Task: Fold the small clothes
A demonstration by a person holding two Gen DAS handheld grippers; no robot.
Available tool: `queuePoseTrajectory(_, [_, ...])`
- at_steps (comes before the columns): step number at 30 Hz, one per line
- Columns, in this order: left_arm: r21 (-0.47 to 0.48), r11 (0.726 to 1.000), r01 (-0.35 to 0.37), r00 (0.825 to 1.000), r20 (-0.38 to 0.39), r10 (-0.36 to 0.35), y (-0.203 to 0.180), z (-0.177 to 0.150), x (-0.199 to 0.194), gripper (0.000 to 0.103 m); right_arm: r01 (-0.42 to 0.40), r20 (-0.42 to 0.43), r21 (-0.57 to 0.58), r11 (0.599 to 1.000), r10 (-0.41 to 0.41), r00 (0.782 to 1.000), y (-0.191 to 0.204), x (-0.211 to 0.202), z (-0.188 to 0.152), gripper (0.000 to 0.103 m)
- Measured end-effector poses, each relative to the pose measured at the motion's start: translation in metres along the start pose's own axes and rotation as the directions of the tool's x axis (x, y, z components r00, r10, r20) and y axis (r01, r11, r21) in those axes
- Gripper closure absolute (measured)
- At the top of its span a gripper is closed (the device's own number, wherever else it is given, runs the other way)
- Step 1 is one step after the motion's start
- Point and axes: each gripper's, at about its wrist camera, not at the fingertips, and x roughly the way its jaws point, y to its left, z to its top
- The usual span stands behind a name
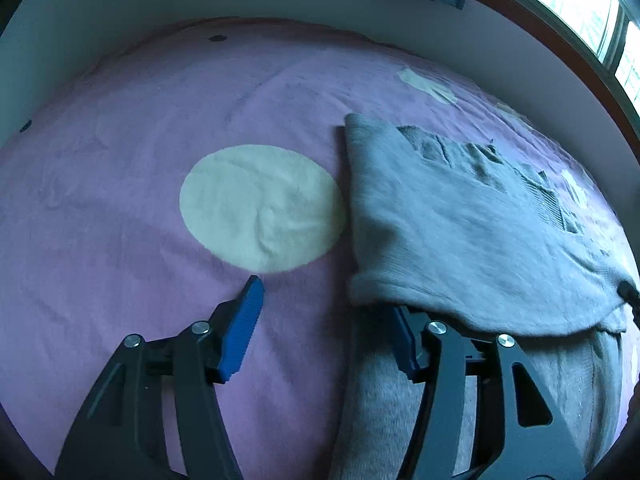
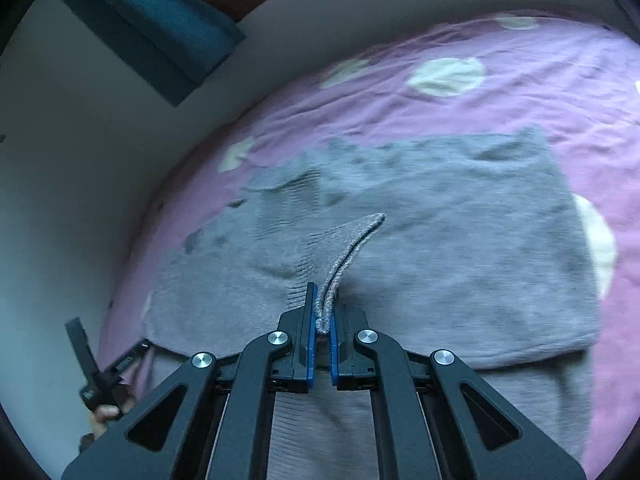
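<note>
One grey sweater [image 2: 440,240] in right gripper [image 2: 320,312]

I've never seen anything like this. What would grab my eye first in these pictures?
Probably the grey knitted garment spread on a purple bedcover with pale round spots. In the right wrist view, the right gripper pinches a raised ridge of the knit between blue pads. In the left wrist view, the left gripper stands open at the garment's edge, one finger tucked under the fabric.
</note>
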Motion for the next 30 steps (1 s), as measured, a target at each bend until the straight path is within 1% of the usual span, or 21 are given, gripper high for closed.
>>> queuePoseTrajectory(2, [-0.002,1.0,-0.002,1.0,-0.002,0.002,0.0,0.001,0.002,0.043,0.014,-0.01,0.026,1.0,-0.014,1.0,-0.016,0.001,-0.004,0.098])
queuePoseTrajectory(6, [0.005,1.0,0.005,1.0,0.002,-0.005,0.002,0.0,0.001,0.043,0.032,-0.044,0.047,0.998,-0.03,0.999,-0.034,0.008,-0.01,0.098])
queuePoseTrajectory(13, [0.005,1.0,0.027,1.0,0.002,-0.027,0.004,-0.001,-0.004,0.043,-0.037,-0.054,0.111,0.993,0.043,0.998,-0.048,0.006,-0.014,0.098])
queuePoseTrajectory(15, [-0.002,0.999,0.051,0.999,-0.002,-0.051,0.007,-0.003,-0.01,0.043,-0.064,-0.053,0.133,0.989,0.071,0.996,-0.051,-0.003,-0.015,0.096])
queuePoseTrajectory(17, [-0.029,0.994,0.101,0.995,-0.011,-0.101,0.013,-0.007,-0.018,0.043,-0.085,-0.043,0.128,0.988,0.091,0.995,-0.054,-0.017,-0.016,0.095])
queuePoseTrajectory(18, [-0.047,0.99,0.13,0.991,-0.011,-0.131,0.017,-0.007,-0.021,0.043,-0.087,-0.035,0.12,0.989,0.092,0.995,-0.053,-0.023,-0.018,0.091])
queuePoseTrajectory(19, [-0.075,0.983,0.17,0.985,-0.008,-0.171,0.021,-0.007,-0.026,0.043,-0.089,-0.021,0.109,0.99,0.092,0.996,-0.056,-0.035,-0.02,0.082])
queuePoseTrajectory(20, [-0.085,0.979,0.184,0.983,-0.005,-0.186,0.022,-0.005,-0.027,0.043,-0.089,-0.009,0.105,0.99,0.091,0.996,-0.058,-0.042,-0.021,0.076])
queuePoseTrajectory(21, [-0.092,0.976,0.197,0.98,0.0,-0.198,0.023,-0.003,-0.027,0.043,-0.089,0.005,0.102,0.991,0.089,0.996,-0.061,-0.05,-0.022,0.066])
queuePoseTrajectory(22, [-0.095,0.973,0.209,0.978,0.004,-0.209,0.022,0.0,-0.026,0.043,-0.086,0.021,0.101,0.991,0.084,0.996,-0.066,-0.06,-0.025,0.062])
queuePoseTrajectory(24, [-0.107,0.966,0.237,0.971,0.005,-0.238,0.02,0.005,-0.02,0.043,-0.084,0.033,0.106,0.991,0.08,0.996,-0.076,-0.071,-0.029,0.061])
queuePoseTrajectory(25, [-0.108,0.961,0.256,0.966,-0.007,-0.258,0.017,0.008,-0.013,0.043,-0.081,0.039,0.109,0.991,0.077,0.996,-0.081,-0.076,-0.032,0.06])
queuePoseTrajectory(26, [-0.106,0.961,0.256,0.966,-0.016,-0.259,0.015,0.01,-0.008,0.043,-0.074,0.047,0.115,0.991,0.069,0.997,-0.089,-0.081,-0.035,0.06])
queuePoseTrajectory(27, [-0.102,0.963,0.248,0.967,-0.028,-0.252,0.014,0.011,-0.002,0.045,-0.066,0.051,0.121,0.99,0.06,0.997,-0.096,-0.085,-0.038,0.06])
queuePoseTrajectory(28, [-0.08,0.972,0.222,0.974,-0.03,-0.225,0.012,0.012,0.004,0.057,-0.057,0.055,0.133,0.989,0.05,0.997,-0.106,-0.089,-0.042,0.06])
queuePoseTrajectory(30, [-0.001,0.989,0.146,0.989,-0.026,-0.146,0.006,0.012,0.007,0.073,-0.052,0.057,0.157,0.986,0.044,0.997,-0.118,-0.092,-0.047,0.06])
